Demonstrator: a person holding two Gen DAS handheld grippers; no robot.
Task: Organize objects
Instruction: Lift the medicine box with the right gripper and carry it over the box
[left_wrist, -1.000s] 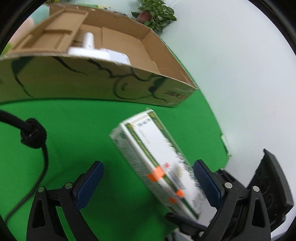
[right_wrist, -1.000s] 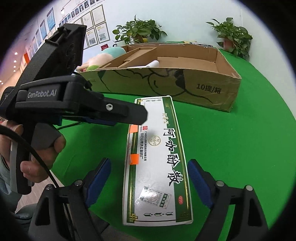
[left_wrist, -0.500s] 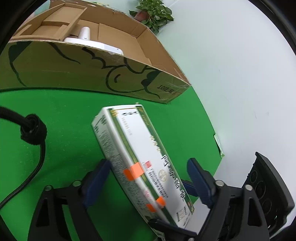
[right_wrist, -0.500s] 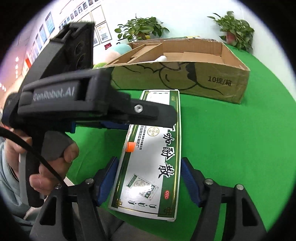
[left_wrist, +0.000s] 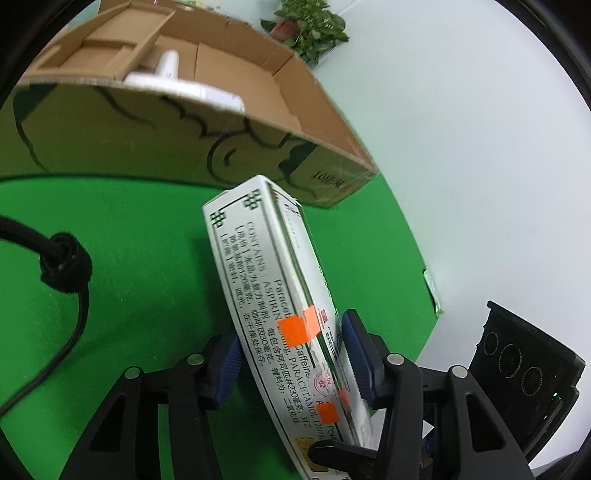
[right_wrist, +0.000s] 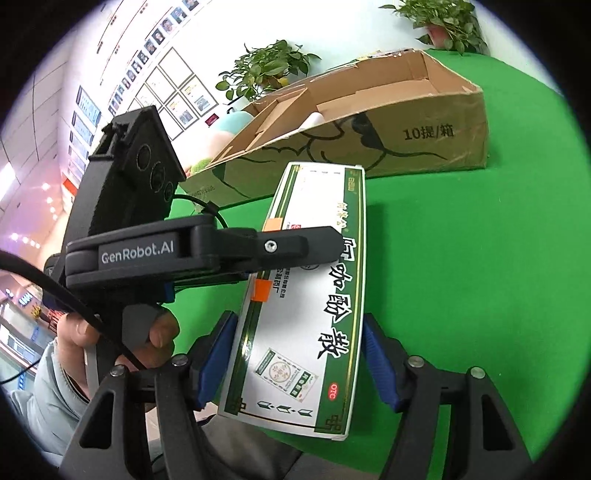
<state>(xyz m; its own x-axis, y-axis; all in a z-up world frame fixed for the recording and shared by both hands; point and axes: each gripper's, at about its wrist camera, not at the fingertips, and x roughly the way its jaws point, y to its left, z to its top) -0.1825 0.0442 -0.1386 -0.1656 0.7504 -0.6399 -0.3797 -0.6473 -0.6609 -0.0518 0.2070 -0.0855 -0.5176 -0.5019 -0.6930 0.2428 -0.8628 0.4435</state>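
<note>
A long white and green medicine box with orange stickers is held tilted above the green table. My left gripper is shut on its narrow sides near the middle. In the right wrist view the same box lies lengthwise between my right gripper's blue pads, which are closed against its two long edges. The left gripper crosses over the box from the left. An open cardboard box stands behind, with a white object inside.
The green table extends to the right of the medicine box. A black cable lies on the table at the left. Potted plants and a pale plush toy stand behind the cardboard box.
Both grippers have closed from wide open onto the medicine box. The box has lifted off the table and tilted onto its edge toward the cardboard box.
</note>
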